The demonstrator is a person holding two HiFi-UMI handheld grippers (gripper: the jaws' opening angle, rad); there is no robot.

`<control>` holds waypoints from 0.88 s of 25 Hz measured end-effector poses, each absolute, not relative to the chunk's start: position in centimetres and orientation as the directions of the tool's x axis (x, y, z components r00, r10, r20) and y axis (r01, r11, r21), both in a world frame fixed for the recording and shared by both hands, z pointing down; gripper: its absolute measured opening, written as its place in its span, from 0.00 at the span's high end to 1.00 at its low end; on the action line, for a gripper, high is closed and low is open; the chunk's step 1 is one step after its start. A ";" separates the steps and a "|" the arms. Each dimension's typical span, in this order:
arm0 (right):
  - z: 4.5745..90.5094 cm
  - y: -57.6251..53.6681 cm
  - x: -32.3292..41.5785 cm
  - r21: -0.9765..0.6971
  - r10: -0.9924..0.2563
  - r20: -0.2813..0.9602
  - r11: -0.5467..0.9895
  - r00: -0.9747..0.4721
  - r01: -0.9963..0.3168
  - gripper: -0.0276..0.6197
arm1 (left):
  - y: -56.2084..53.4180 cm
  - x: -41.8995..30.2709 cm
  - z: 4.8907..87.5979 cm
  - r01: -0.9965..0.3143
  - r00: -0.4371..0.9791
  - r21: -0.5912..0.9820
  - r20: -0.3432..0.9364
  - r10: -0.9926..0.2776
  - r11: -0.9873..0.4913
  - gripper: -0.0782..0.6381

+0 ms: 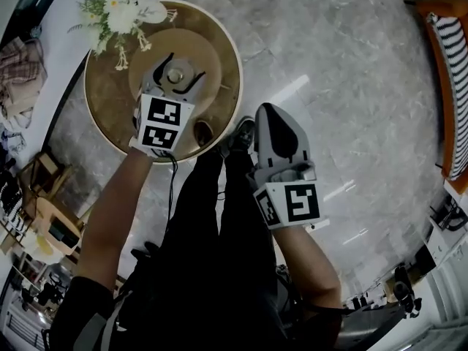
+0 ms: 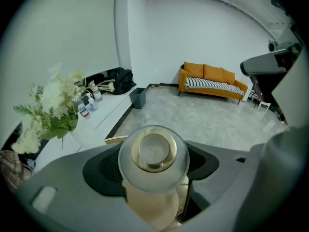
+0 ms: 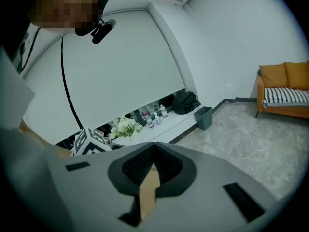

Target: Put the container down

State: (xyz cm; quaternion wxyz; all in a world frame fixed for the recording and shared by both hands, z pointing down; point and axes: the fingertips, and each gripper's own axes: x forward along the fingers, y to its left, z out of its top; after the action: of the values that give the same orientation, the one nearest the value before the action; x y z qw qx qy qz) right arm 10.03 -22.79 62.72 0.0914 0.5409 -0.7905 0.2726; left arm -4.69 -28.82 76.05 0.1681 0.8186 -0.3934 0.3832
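Your left gripper point(image 1: 178, 72) clamps the container point(image 2: 153, 151) over the table point(image 1: 219, 57); your right gripper point(image 3: 153, 153) is closed, empty. Release it tilted and it may topple onto the flowers point(image 1: 121, 13).

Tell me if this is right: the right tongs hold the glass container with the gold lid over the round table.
Wrong in one point: the left tongs hold the glass container with the gold lid over the round table, as the left gripper view shows. The right tongs are shut and empty.
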 end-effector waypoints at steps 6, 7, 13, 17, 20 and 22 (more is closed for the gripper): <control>66.2 -22.8 9.9 -0.347 -0.789 0.461 0.262 -0.407 -0.901 0.95 | -30.1 -4.7 80.9 -0.781 0.375 -0.020 0.784 -0.494 -0.625 0.42; 66.9 -22.7 10.2 -0.345 -0.786 0.468 0.258 -0.403 -0.903 0.95 | -30.3 -4.8 81.8 -0.787 0.371 -0.012 0.789 -0.489 -0.617 0.42; 71.4 -21.3 12.7 -0.366 -0.760 0.541 0.174 -0.361 -0.914 0.95 | -30.8 -4.6 86.7 -0.799 0.349 0.006 0.819 -0.456 -0.601 0.42; 73.4 -20.2 12.8 -0.380 -0.747 0.565 0.142 -0.351 -0.914 0.95 | -31.0 -4.4 88.9 -0.798 0.349 0.008 0.822 -0.450 -0.603 0.42; 74.3 -19.7 12.5 -0.391 -0.734 0.578 0.135 -0.357 -0.910 0.95 | -31.6 -3.8 89.8 -0.786 0.352 0.002 0.823 -0.446 -0.618 0.42; 74.9 -19.6 12.4 -0.399 -0.725 0.586 0.131 -0.363 -0.907 0.95 | -32.1 -3.4 90.4 -0.779 0.348 -0.008 0.826 -0.443 -0.627 0.42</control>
State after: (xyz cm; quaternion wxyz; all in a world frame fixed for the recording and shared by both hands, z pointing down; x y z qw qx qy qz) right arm 12.39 -19.61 74.86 0.1260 0.5502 -0.7415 0.3626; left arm -3.40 -32.12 90.36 0.1985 0.7966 -0.3835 0.4230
